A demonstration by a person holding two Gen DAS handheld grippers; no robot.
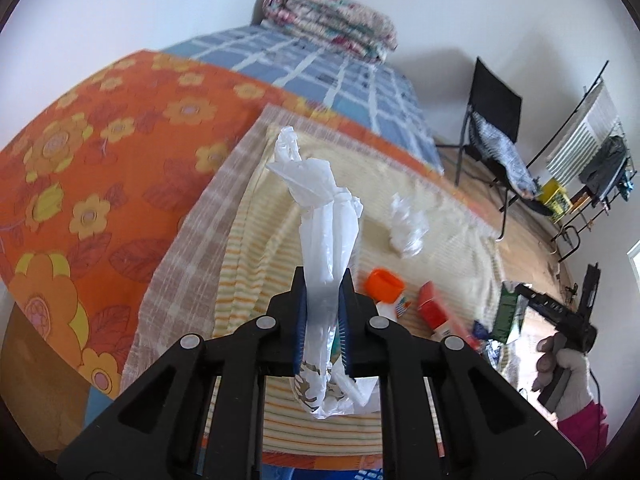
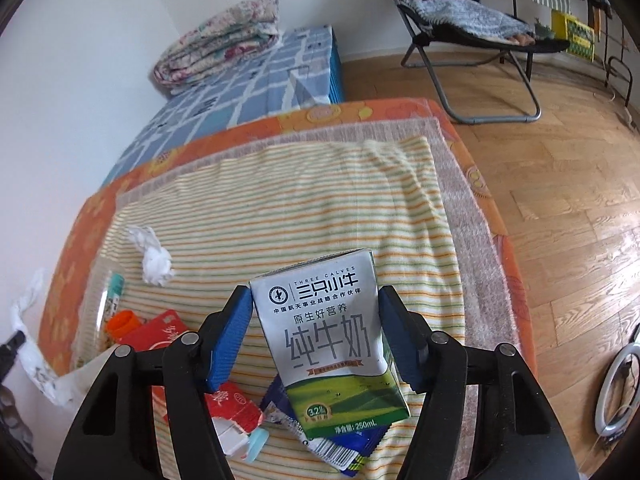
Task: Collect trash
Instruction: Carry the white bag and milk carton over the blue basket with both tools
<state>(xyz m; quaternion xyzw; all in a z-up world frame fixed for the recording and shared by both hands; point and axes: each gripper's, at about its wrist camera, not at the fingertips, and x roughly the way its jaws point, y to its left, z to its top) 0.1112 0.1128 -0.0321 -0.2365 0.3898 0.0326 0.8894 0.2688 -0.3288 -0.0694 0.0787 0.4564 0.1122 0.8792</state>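
Note:
My left gripper [image 1: 323,280] is shut on the twisted handles of a white plastic bag [image 1: 326,232], which hangs below it; the bag also shows at the left edge of the right wrist view [image 2: 28,344]. My right gripper [image 2: 314,300] is shut on a white and green milk carton [image 2: 332,344] and holds it above the striped towel [image 2: 280,208]. On the towel lie a crumpled white tissue [image 2: 154,266], a clear bottle with an orange cap [image 2: 120,320], red cartons [image 2: 232,404] and a blue wrapper [image 2: 352,448].
The towel lies on an orange flowered bed cover [image 1: 100,168]. Behind it are a blue checked sheet [image 2: 240,92] and a folded quilt [image 2: 220,40]. A black folding chair [image 2: 472,40] stands on the wood floor [image 2: 560,200] at right. A ring light [image 2: 620,392] is at lower right.

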